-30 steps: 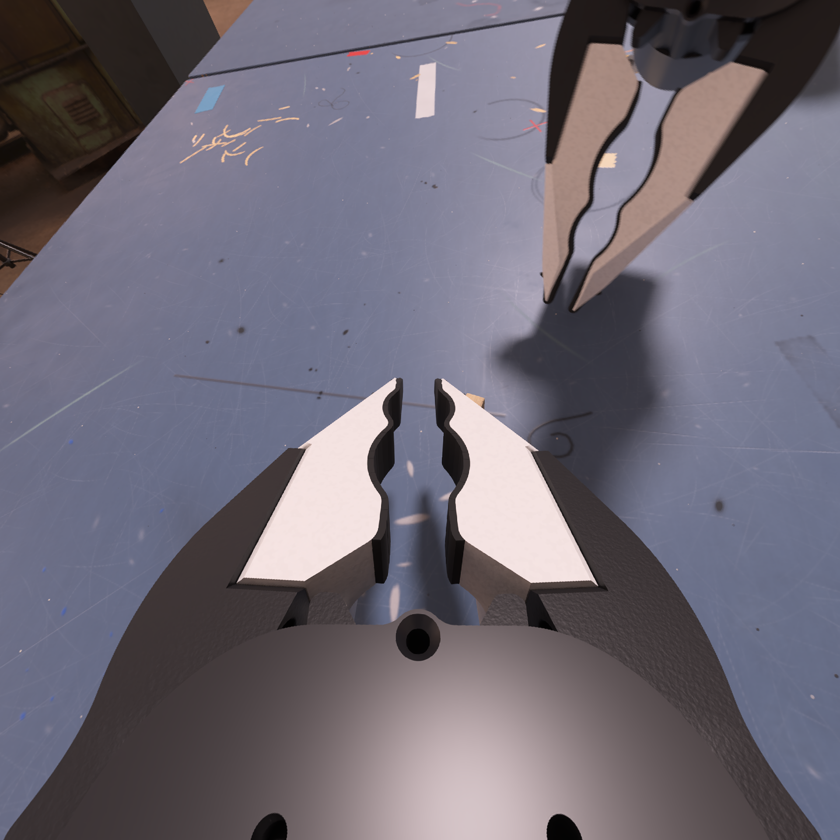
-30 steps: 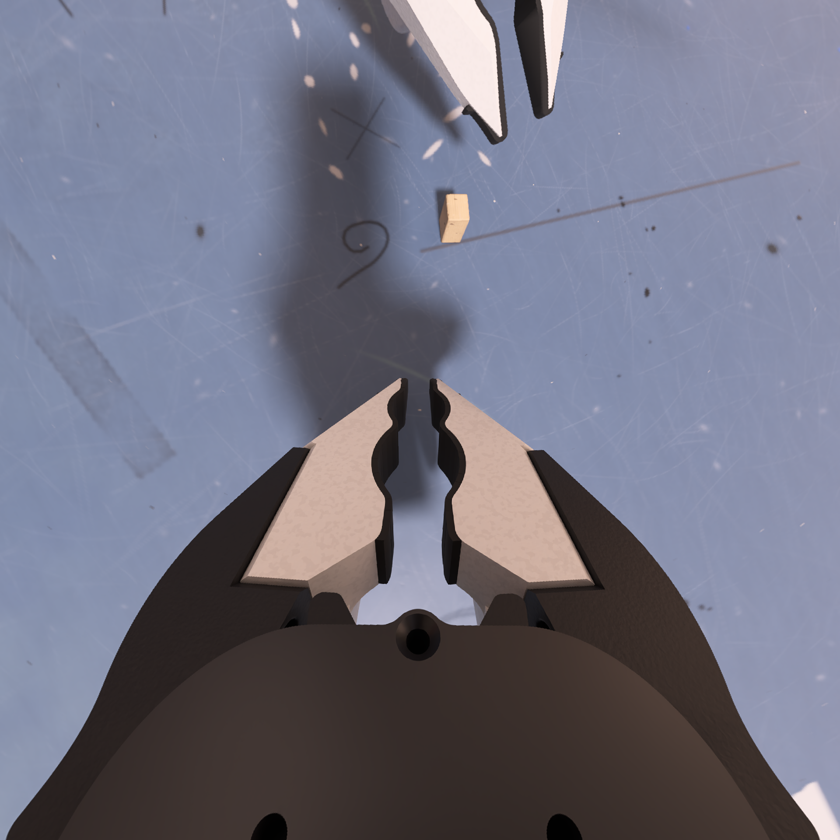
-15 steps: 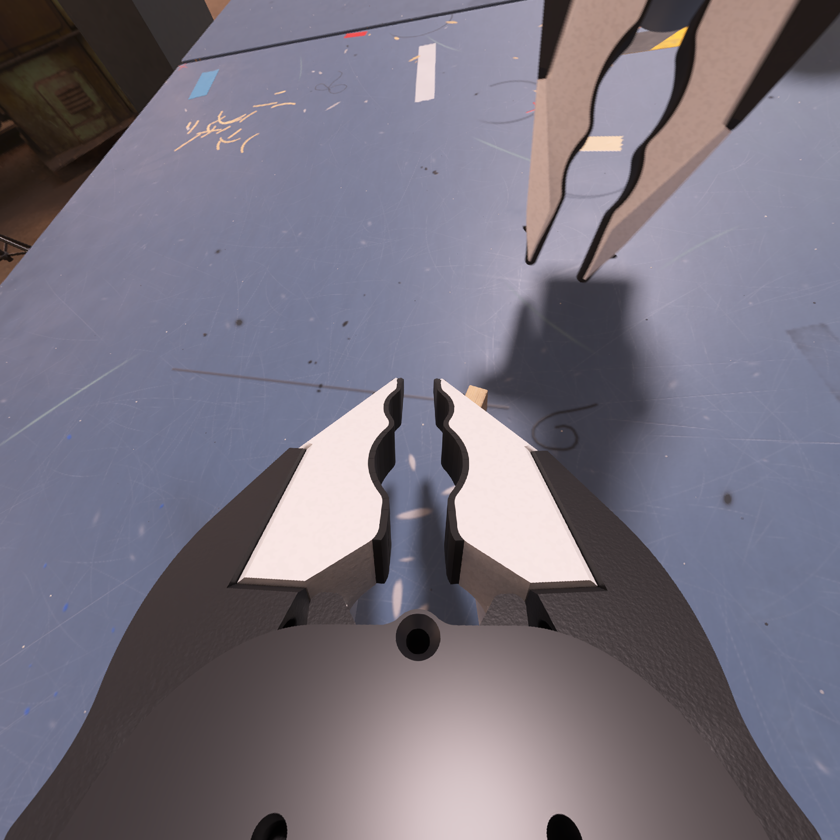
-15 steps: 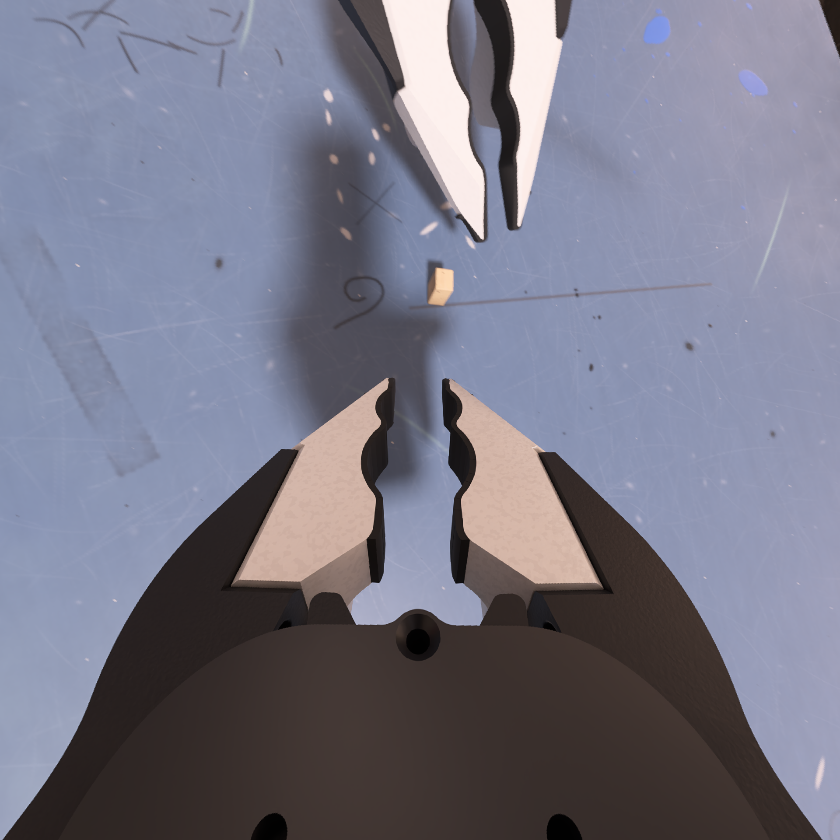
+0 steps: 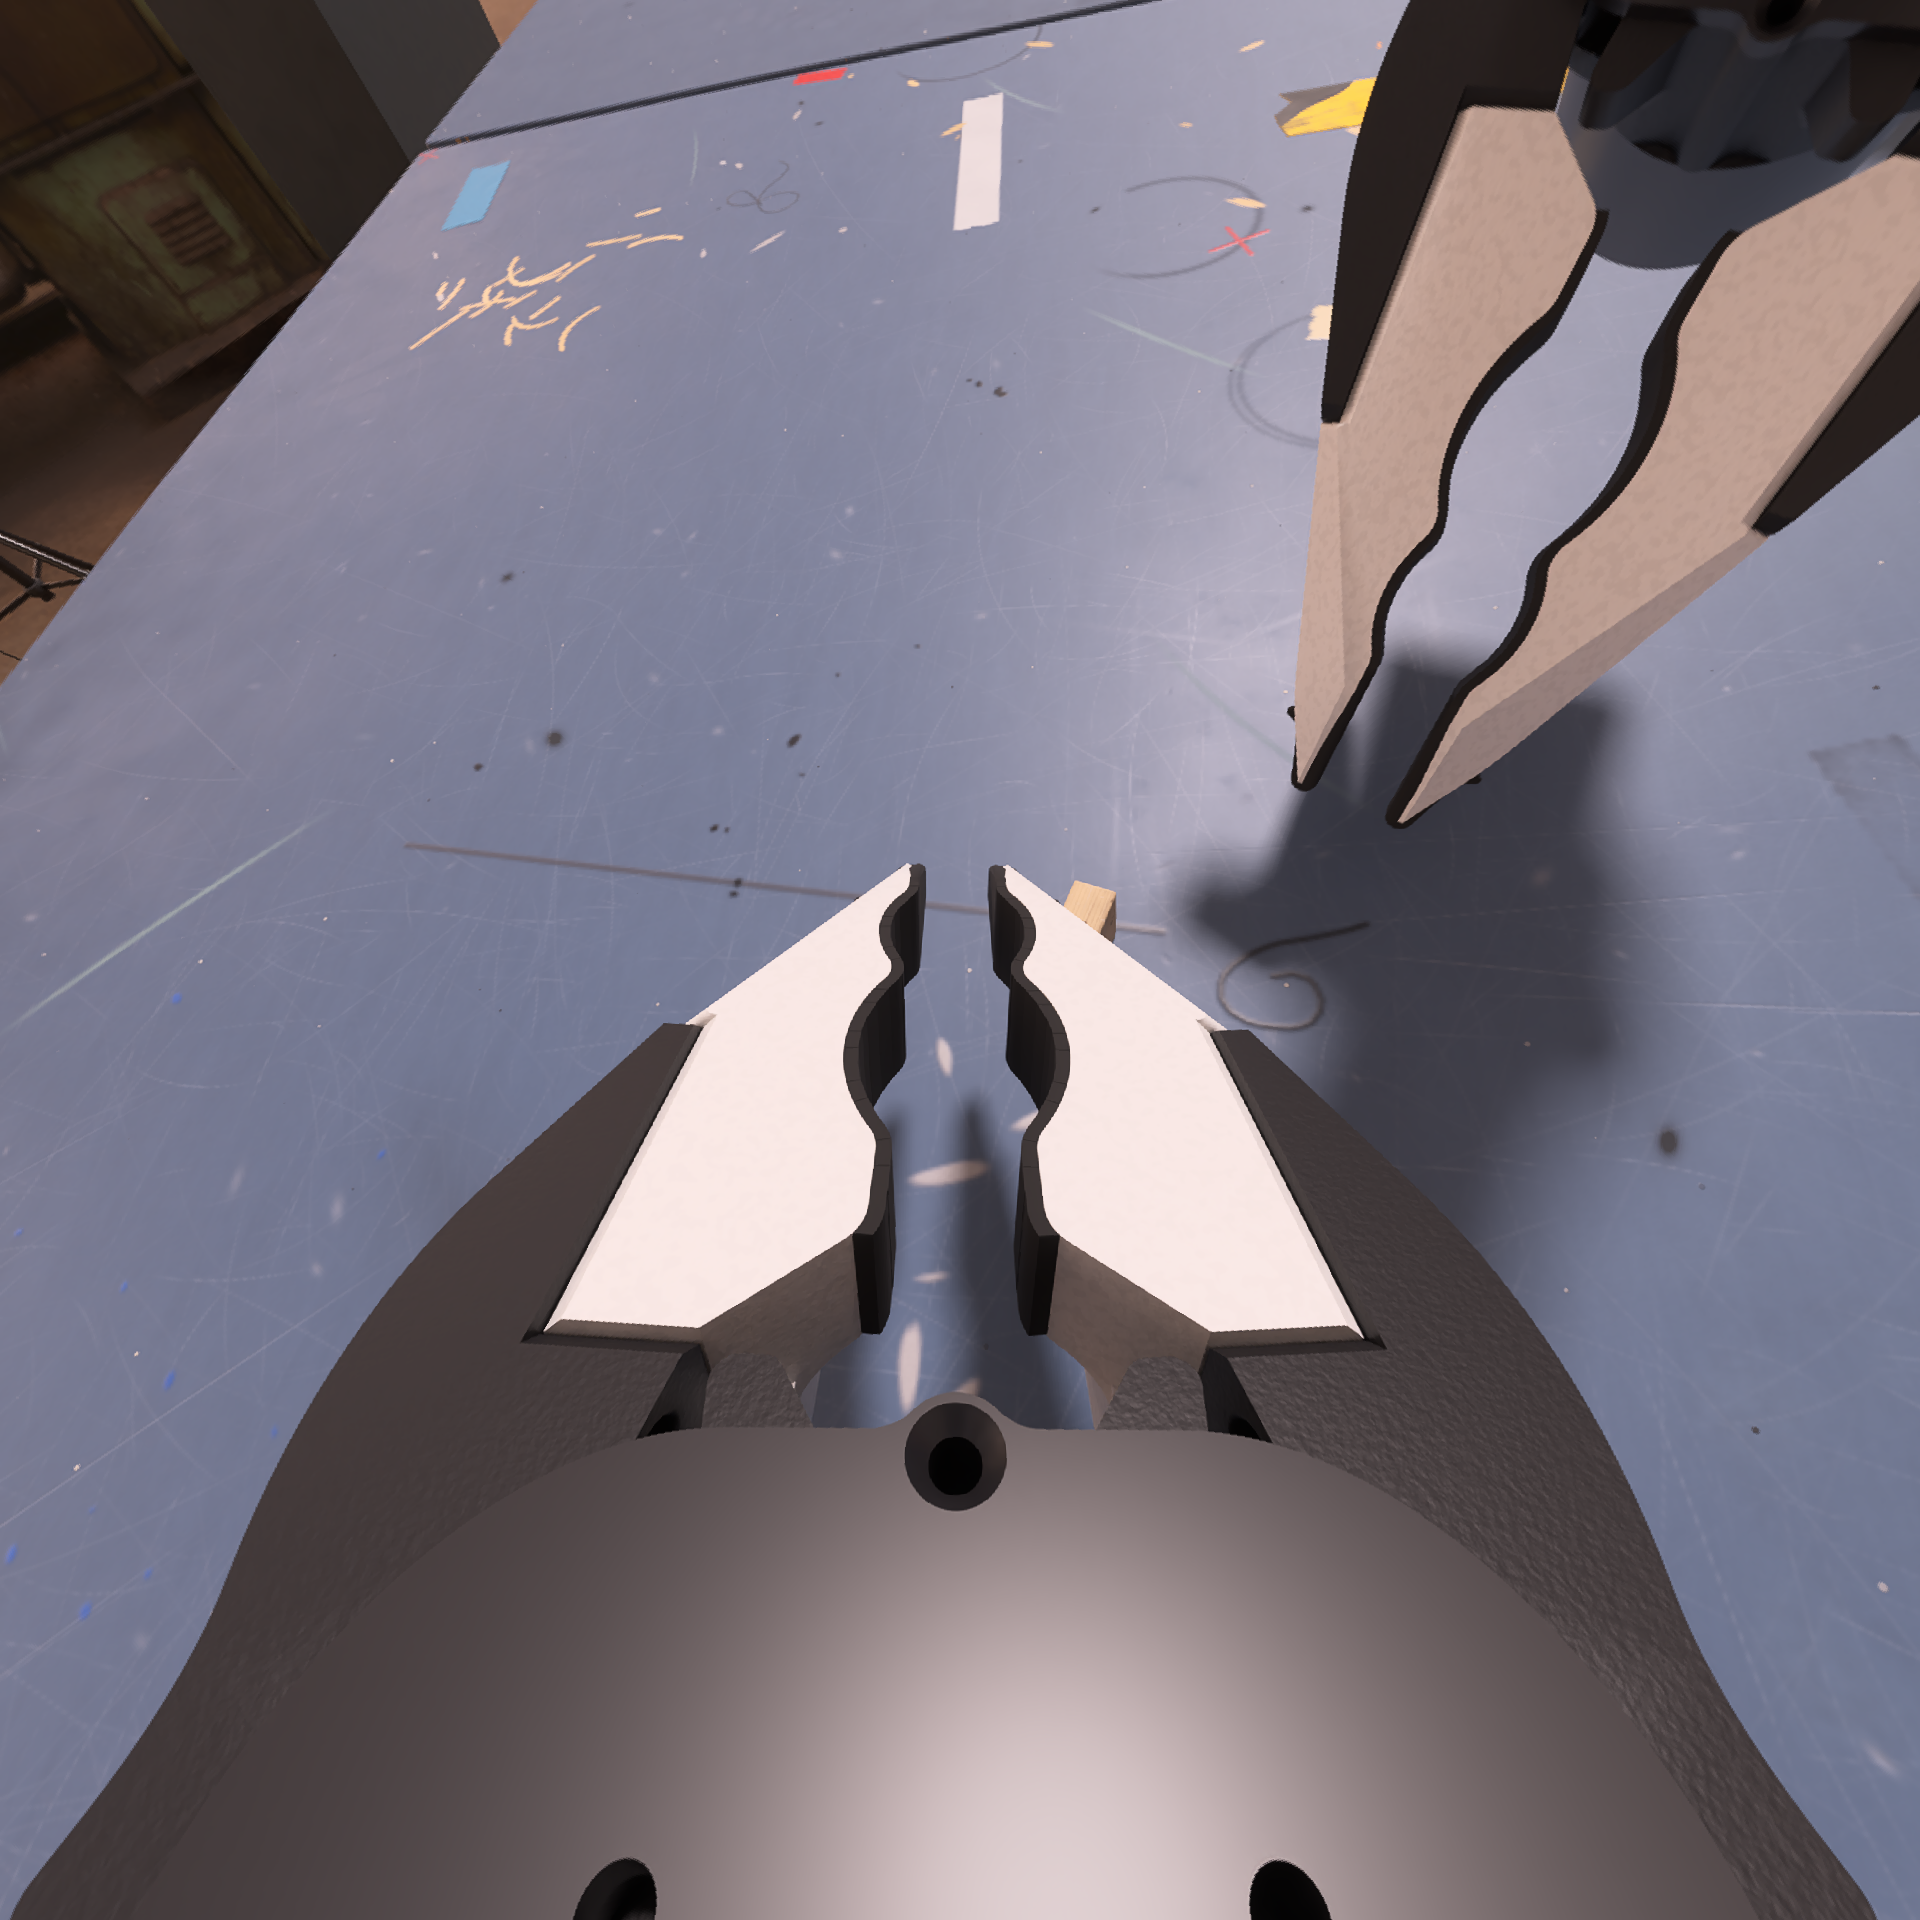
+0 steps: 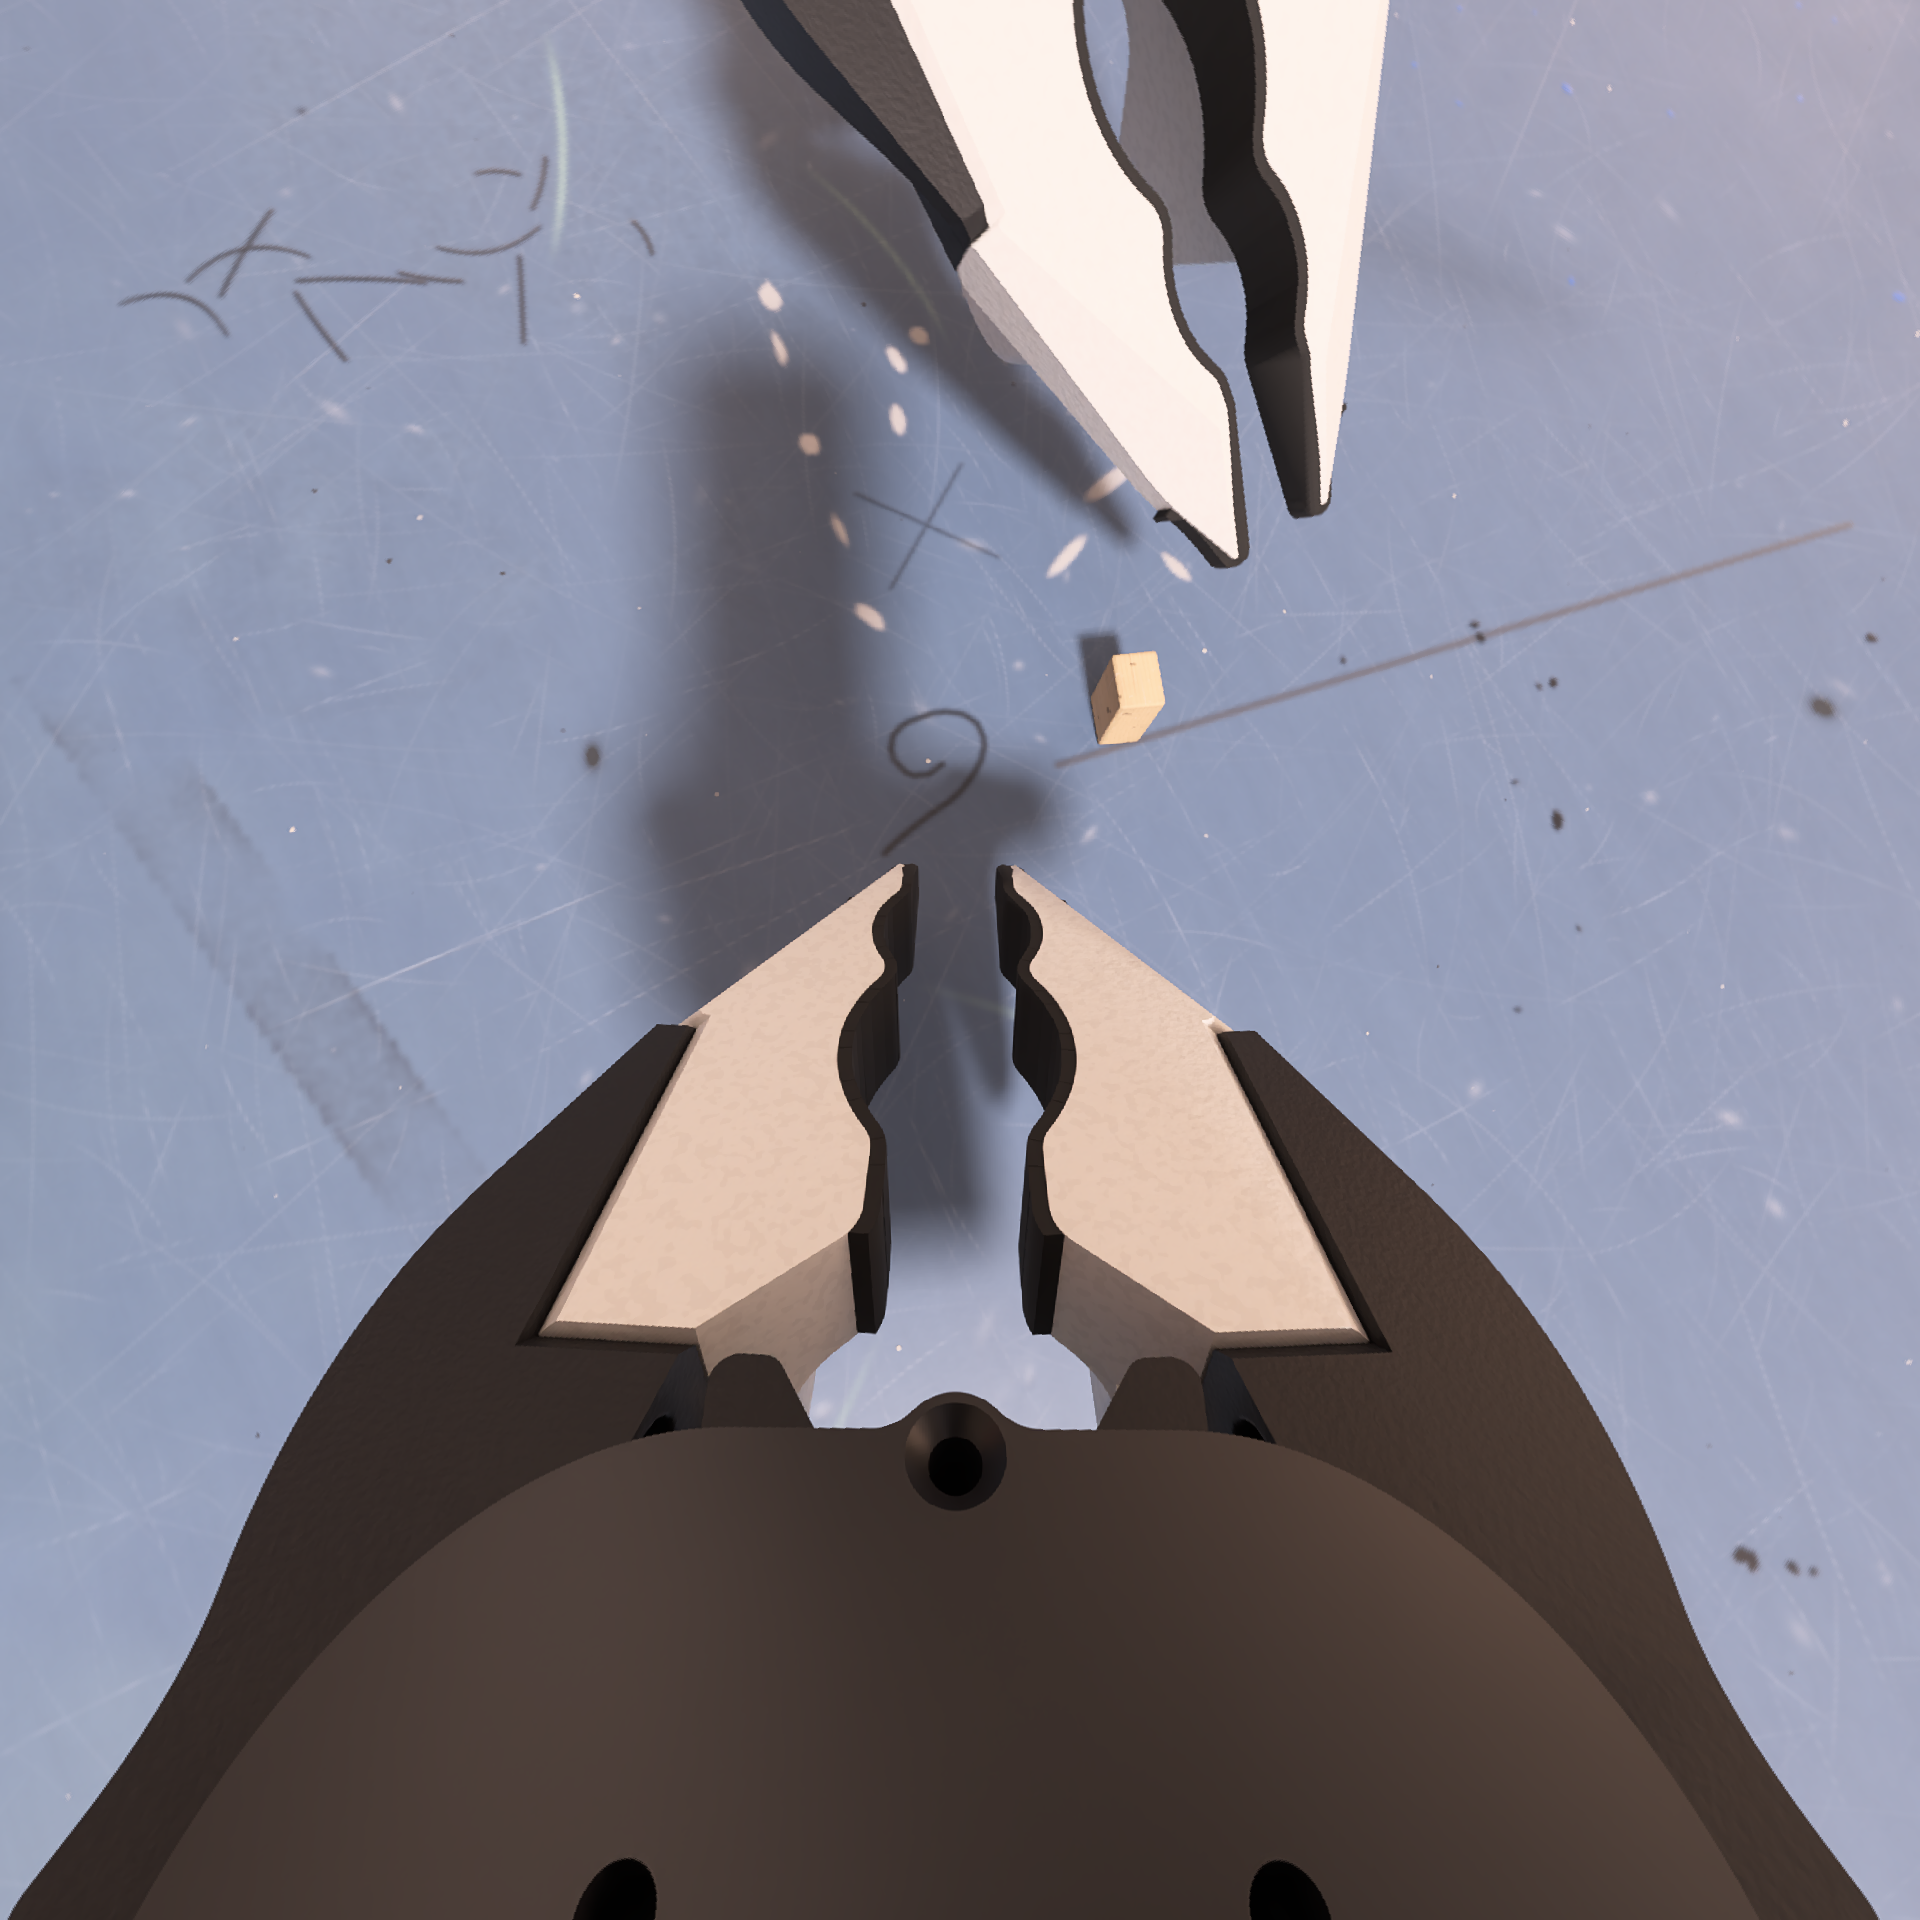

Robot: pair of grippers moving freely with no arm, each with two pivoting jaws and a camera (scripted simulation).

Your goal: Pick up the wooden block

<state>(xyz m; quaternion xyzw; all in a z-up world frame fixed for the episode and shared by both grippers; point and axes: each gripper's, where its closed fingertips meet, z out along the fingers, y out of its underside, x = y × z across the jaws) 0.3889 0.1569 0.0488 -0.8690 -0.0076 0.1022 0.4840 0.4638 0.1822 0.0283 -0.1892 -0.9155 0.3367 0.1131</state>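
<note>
Wooden block (image 6: 1125,697) lies loose on our blue table (image 6: 1558,1039), between both grippers.
From our right gripper (image 6: 956,873), fingers slightly parted and empty, it sits at one o'clock; our left gripper (image 5: 956,873), narrowly parted too, half hides it. Scuffs, chalk marks and tape cover the surface.

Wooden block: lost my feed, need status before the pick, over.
Left gripper open, empty. Right gripper open, empty. Wooden block on the blue table, between both, untouched. Nothing in the way.
</note>
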